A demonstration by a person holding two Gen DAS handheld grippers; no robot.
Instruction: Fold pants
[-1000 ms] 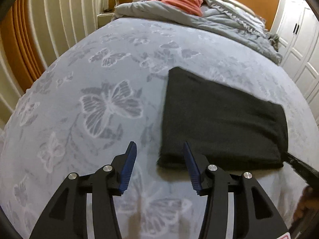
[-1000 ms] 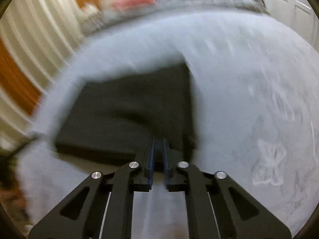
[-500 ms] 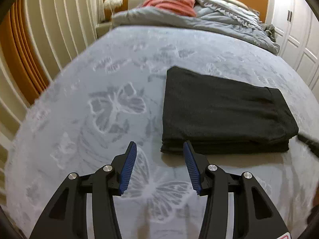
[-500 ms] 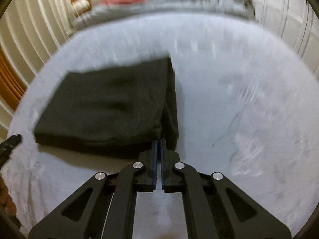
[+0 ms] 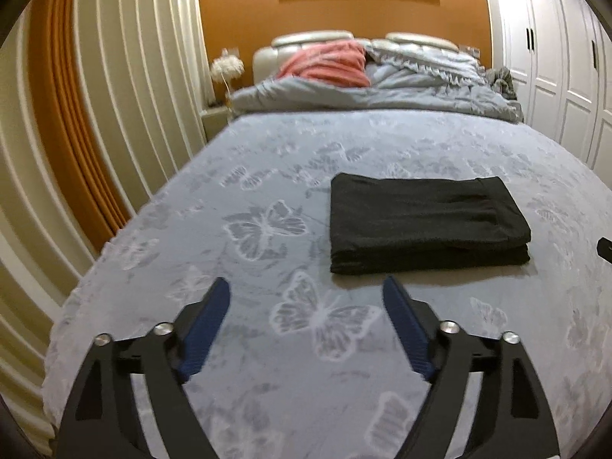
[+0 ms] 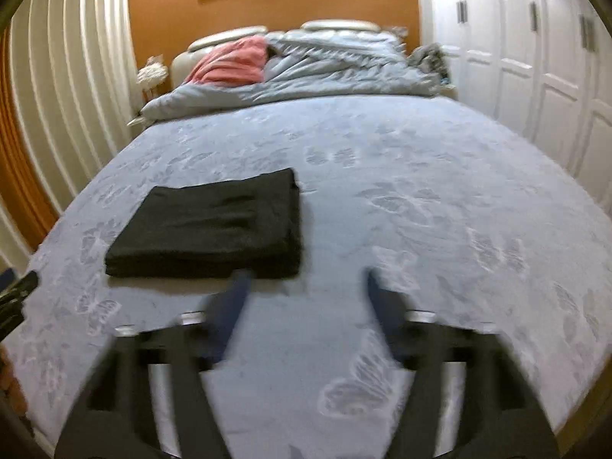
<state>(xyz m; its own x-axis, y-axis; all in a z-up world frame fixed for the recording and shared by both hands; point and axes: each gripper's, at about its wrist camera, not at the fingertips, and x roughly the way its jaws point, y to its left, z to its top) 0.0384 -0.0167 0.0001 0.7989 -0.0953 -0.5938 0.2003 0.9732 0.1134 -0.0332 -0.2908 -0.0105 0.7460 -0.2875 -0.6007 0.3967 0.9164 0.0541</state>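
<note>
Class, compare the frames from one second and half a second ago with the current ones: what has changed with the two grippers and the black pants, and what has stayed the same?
The right gripper, shut against the near edge of the pants earlier, has opened and drawn back. The left gripper has also pulled back and its jaws stand wider. The pants remain folded in the same place on the bedspread.

Black pants [image 5: 424, 222], grey-blue butterfly-patterned bedspread [image 5: 267, 229], coral pillow [image 5: 329, 63], orange wall [image 5: 344, 7], white wardrobe [image 6: 535, 57]
</note>
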